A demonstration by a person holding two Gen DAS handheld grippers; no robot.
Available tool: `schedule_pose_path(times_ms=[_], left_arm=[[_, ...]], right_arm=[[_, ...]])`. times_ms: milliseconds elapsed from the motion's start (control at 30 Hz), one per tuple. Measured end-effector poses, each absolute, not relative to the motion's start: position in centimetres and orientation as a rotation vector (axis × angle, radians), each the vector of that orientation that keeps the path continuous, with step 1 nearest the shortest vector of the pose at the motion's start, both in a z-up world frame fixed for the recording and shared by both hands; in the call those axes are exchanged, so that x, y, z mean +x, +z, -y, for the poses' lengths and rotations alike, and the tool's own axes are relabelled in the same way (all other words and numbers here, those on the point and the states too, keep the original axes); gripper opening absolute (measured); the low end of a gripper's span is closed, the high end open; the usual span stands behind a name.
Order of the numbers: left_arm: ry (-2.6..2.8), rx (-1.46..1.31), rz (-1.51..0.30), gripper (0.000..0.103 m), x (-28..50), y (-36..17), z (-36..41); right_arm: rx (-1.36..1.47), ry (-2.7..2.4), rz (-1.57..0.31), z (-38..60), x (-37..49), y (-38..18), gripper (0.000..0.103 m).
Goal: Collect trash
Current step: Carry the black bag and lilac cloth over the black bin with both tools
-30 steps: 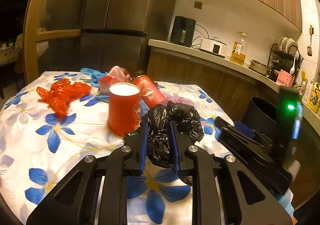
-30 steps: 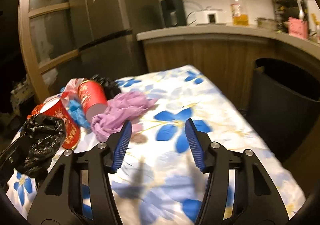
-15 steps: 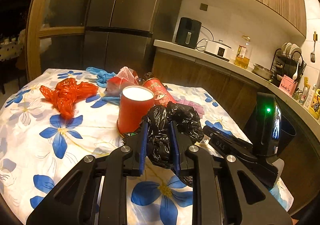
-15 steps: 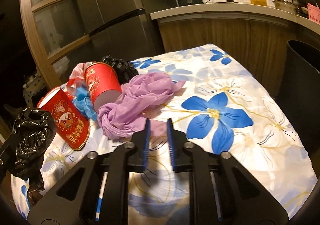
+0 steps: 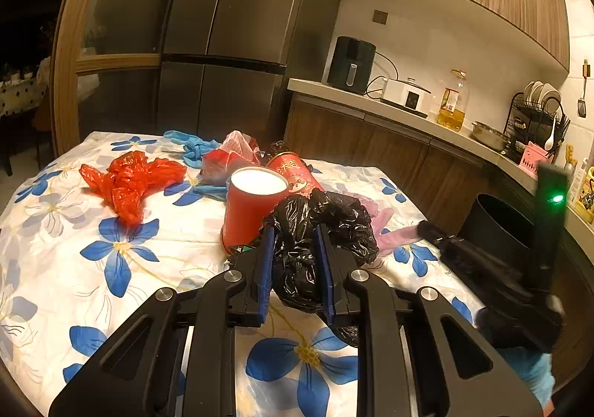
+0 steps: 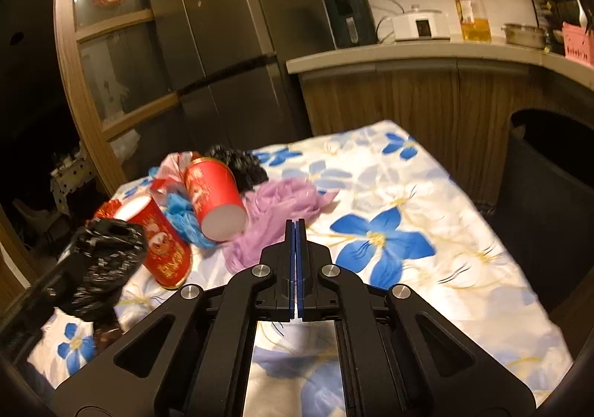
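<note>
Kitchen table (image 5: 44, 268) under a floral cloth holds the litter near its far edge. Left gripper (image 5: 295, 261) pinches a black bag (image 5: 326, 227); right gripper (image 6: 296, 231) is fully closed, seemingly empty, by purple plastic (image 6: 282, 209). Carry the bag level to the bin (image 6: 549, 201).

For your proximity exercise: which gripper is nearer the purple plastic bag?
Right. The right gripper is shut just short of the purple plastic bag; the left gripper grips a black bag farther off.
</note>
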State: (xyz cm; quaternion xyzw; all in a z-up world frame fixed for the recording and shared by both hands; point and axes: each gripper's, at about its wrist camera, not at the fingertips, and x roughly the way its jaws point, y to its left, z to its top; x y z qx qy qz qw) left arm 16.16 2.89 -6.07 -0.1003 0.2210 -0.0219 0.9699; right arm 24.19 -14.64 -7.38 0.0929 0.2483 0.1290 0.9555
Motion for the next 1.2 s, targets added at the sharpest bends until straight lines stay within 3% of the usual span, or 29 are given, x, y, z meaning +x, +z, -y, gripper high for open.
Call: schedule_pose_path(times_ms=[567,1200], left_arm=[[-0.111,-0.128,-0.421,0.022,16.4,-3.0,3.0],[-0.296,-0.002,-0.365,0.022,20.9,1.7,15.4]], right_arm=[[0.117,0.157,-0.333,20.6,18.1,-0.7,0.000],[0.138,-0.049,-0.214,31.2,17.3,4.6,0.000]])
